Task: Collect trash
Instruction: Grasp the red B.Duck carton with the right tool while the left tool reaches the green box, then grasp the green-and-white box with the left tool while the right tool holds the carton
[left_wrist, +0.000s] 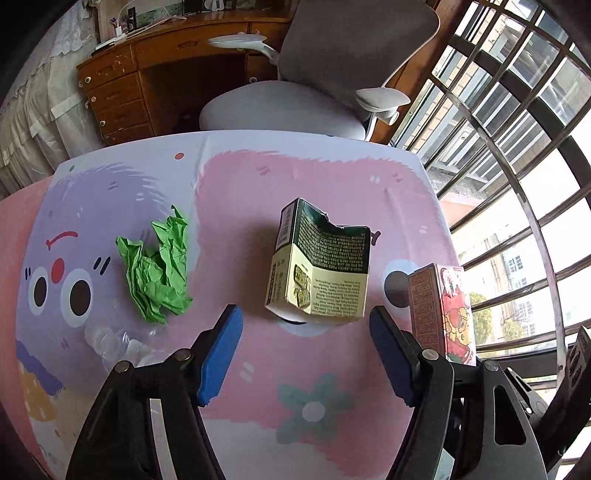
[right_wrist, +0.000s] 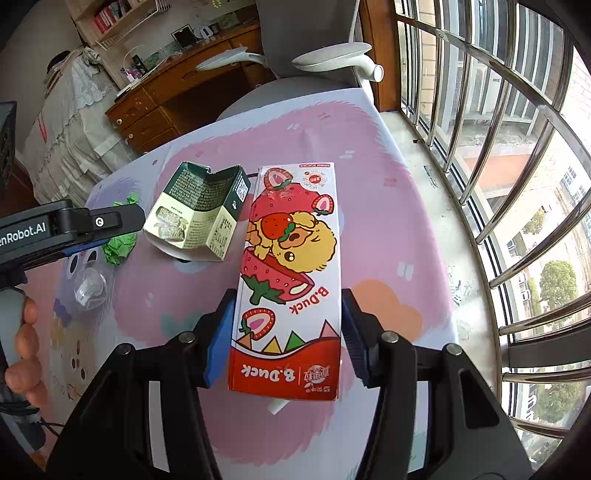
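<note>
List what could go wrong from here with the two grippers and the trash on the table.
The right gripper straddles the strawberry box near one end only, so the long box may pivot once lifted. The left gripper stands open before the torn green carton; closing could crush it or nudge it away.

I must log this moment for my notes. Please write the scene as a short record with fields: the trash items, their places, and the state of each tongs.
surface: table with cartoon cloth
green paper: crumpled, left part
green box: torn open, middle
strawberry box: between right tongs' fingers
clear plastic: near left tongs
left tongs: open, empty, facing green box
right tongs: around strawberry box, grip unclear
</note>
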